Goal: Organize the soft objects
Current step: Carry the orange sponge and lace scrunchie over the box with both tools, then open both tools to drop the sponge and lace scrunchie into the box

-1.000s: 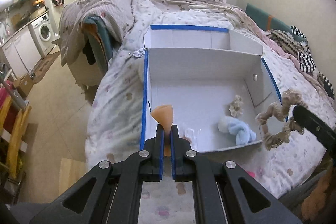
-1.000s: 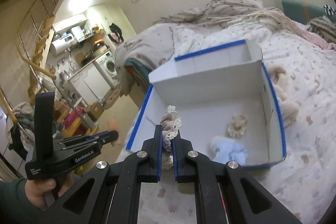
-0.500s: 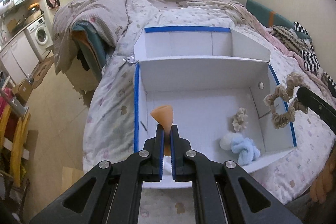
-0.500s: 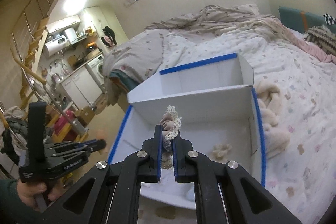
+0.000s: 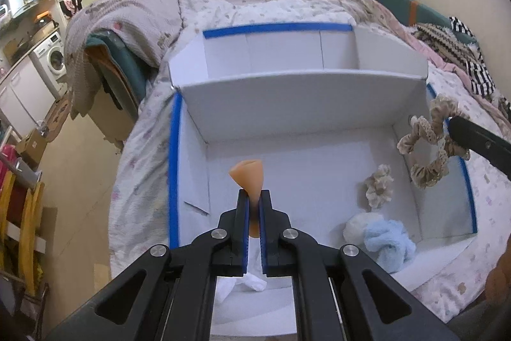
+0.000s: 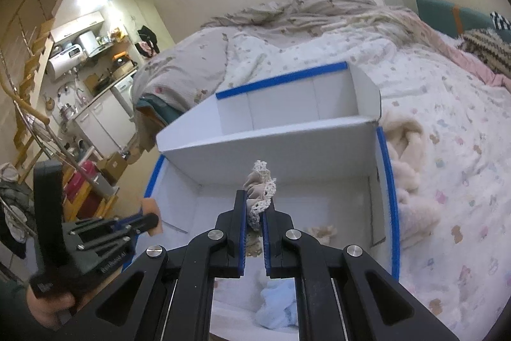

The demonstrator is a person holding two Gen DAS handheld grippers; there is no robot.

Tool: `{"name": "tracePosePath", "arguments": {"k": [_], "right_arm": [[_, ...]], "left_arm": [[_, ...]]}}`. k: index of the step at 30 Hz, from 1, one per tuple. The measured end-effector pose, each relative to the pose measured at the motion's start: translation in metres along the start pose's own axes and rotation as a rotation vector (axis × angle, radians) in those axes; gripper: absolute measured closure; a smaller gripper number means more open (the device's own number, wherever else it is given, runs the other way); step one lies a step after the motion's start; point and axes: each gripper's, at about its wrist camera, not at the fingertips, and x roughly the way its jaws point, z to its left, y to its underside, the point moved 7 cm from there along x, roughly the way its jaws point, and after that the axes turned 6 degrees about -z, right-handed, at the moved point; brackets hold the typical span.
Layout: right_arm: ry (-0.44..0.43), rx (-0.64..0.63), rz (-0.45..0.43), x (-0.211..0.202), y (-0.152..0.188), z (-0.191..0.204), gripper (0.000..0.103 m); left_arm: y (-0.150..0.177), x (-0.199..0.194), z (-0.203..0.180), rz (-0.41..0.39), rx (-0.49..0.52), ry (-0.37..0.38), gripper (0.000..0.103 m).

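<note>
Both your grippers have advanced over the box point(image 5: 319, 104): left gripper point(image 5: 254, 200) clamps the sponge point(image 5: 247, 178), right gripper point(image 6: 254, 206) clamps the scrunchie point(image 6: 260, 190).

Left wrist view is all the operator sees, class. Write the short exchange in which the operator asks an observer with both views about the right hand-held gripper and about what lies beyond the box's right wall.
Operator: I see only one black finger by the scrunchie. Is it really gripped?
Observer: Yes. The right hand-held gripper is shut on the lace-edged scrunchie, above the white box.
Operator: Anything outside the box's right wall?
Observer: A cream fluffy item lies on the bedspread, right beside that wall.
</note>
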Motion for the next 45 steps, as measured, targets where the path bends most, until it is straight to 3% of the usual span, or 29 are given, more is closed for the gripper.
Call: {"name": "tracePosePath", "arguments": {"k": [21,32,39,41,44,45], "right_arm": [[0.159,0.065,0.232,0.043,0.046,-0.029,0.093],[0.163,0.075,0.273,0.049,0.053,-0.031,0.093],[0.154,0.078,0.273,0.048,0.053,-0.03,0.092],[0.156,0.082,0.274,0.049,0.053,-0.03,0.087],[0.151,0.09,0.267,0.049,0.052,-0.031,0.071],[0.15,0.092,0.263,0.048,0.051,-0.031,0.062]], "left_arm": [[0.021,0.033,0.002,0.106,-0.053,0.016,0.097],[0.03,0.044,0.003,0.144,-0.061,-0.005,0.096],[0.034,0.044,0.001,0.155,-0.053,-0.008,0.088],[0.035,0.044,0.0,0.153,-0.048,-0.006,0.086],[0.034,0.043,-0.001,0.15,-0.039,-0.011,0.085],[0.034,0.042,-0.001,0.149,-0.038,-0.01,0.085]]}}
